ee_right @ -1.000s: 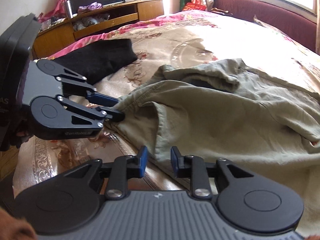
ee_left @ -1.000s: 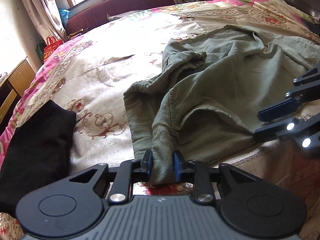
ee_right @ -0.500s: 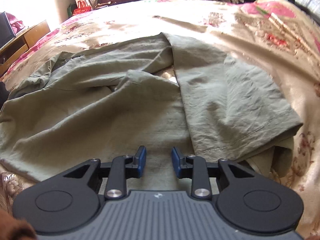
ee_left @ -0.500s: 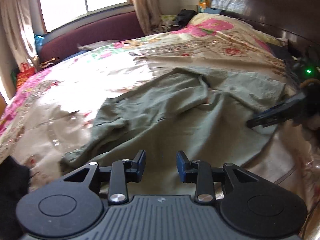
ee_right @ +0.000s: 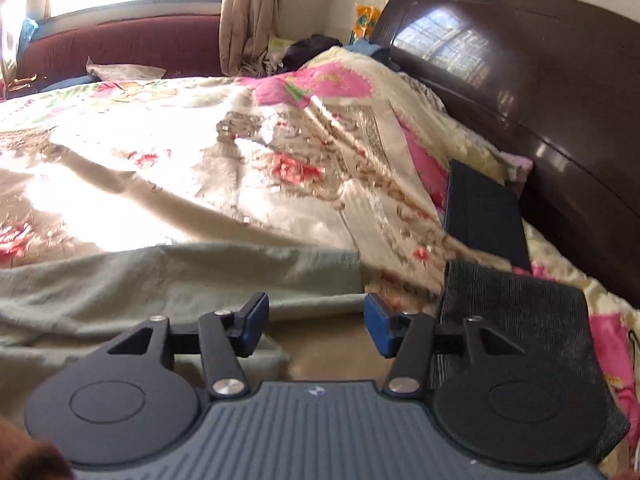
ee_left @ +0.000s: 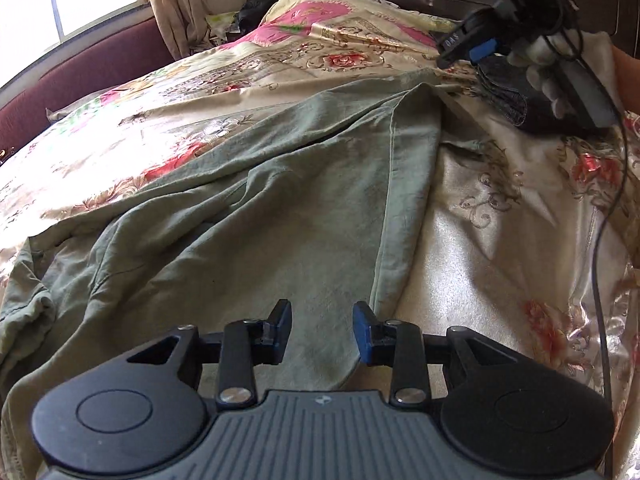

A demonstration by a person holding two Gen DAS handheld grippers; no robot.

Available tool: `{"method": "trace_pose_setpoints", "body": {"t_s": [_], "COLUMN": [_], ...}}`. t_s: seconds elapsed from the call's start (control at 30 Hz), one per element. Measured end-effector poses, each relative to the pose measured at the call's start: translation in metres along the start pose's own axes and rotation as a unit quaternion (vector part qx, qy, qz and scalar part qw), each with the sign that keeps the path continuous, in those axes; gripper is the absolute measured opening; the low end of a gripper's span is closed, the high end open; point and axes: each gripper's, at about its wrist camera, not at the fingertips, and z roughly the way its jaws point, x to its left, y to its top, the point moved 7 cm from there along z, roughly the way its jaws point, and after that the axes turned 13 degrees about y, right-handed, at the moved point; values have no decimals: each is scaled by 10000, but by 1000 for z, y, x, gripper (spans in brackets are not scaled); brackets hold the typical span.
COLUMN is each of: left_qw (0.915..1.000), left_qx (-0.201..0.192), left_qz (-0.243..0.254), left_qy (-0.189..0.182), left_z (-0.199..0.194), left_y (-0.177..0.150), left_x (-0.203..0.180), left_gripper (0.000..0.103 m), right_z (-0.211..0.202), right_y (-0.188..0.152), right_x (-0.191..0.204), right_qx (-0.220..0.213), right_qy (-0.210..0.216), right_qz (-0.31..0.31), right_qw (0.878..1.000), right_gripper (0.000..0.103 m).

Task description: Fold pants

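Having let go of the cloth it pinched a second before, the left gripper (ee_left: 322,330) hung empty and part open above the green pants (ee_left: 256,216), whose hem ran toward one o'clock beside bare bedspread (ee_left: 492,248), while the right gripper (ee_right: 316,328) was opening, empty.

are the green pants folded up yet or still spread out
Still spread out: the green pants lie loose and wrinkled across the bedspread, one long hem edge exposed, no neat stack.

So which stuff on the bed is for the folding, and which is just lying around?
For the folding:
- green pants, spread on the bedspread
- left gripper, open above the pants
- right gripper, jaws opening, nothing between them

Just lying around:
- dark folded clothes near the headboard
- curtain
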Motion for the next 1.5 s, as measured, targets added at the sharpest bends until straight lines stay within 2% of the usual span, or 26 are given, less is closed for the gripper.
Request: {"method": "trace_pose_setpoints", "body": {"t_s": [0.1,0.17,0.23,0.3,0.33,0.4,0.43,0.47,0.5,0.53,0.6,0.7,0.8,0.87,0.9,0.93,1.0,1.07,1.13,1.2,1.27,1.4,1.5], "left_qw": [10000,10000,10000,9999,9999,9999,9999,9999,9999,9998,9996,9995,9989,9984,9981,9979,9975,9969,9962,9966,9977,9997,9979], "left_qx": [88,79,35,30,35,13,-7,-17,-17,-13,8,-37,-126,-139,-128,-97,-57,-93,-90,-46,6,217,425], "left_qz": [26,59,59,58,83,128,122,111,97,91,90,142,163,218,259,312,410,500,510,488,458,78,-437], "left_qy": [-15,-4,-26,-76,-79,-67,-82,-103,-136,-172,-266,-295,-422,-510,-537,-556,-571,-608,-704,-665,-491,-38,227], "left_z": [2,1,-2,-3,-3,-1,-1,0,2,3,7,7,0,-2,-2,-1,-1,-8,-17,-22,-25,-30,-36], "left_y": [-7,-8,-7,-7,-6,-3,-1,0,3,5,9,13,15,12,11,8,3,1,-2,-8,-14,-36,-60], "left_x": [1,0,-1,-3,-5,-10,-12,-13,-15,-17,-22,-27,-33,-39,-43,-46,-53,-55,-51,-42,-29,11,48], "left_gripper": [47,47,48,49,49,49,49,49,49,49,49,49,49,49,50,50,50,50,51,52,53,54,64], "right_z": [8,9,5,9,14,25,28,30,31,30,18,-25,-80,-98,-95,-85,-62,-48,-50,-55,-65,-65,-57], "right_y": [-37,-57,-66,-69,-70,-68,-65,-61,-56,-51,-31,10,37,32,22,9,-21,-47,-63,-68,-69,-70,-82], "right_x": [-7,-7,2,10,10,3,-1,-5,-8,-10,-12,-7,-4,-7,-11,-19,-41,-57,-57,-44,-16,59,122], "right_qx": [463,587,614,645,672,602,588,580,617,663,495,-203,-909,-1121,-949,-596,3,441,498,417,245,42,225], "right_qy": [361,643,669,437,372,370,397,459,636,769,730,289,-123,-428,-647,-879,-1082,-1082,-896,-834,-530,662,1588], "right_qz": [755,1218,969,510,440,638,758,840,927,1010,641,-472,-1454,-2067,-2443,-2665,-2626,-2247,-1907,-1956,-2056,-2097,-2089], "right_qw": [9954,9887,9911,9957,9961,9955,9946,9937,9917,9897,9940,9983,9851,9710,9629,9580,9588,9674,9763,9762,9769,9755,9647], "right_gripper": [54,54,54,57,60,58,54,44,11,1,1,1,1,2,6,21,44,39,39,39,40,40,40]}}
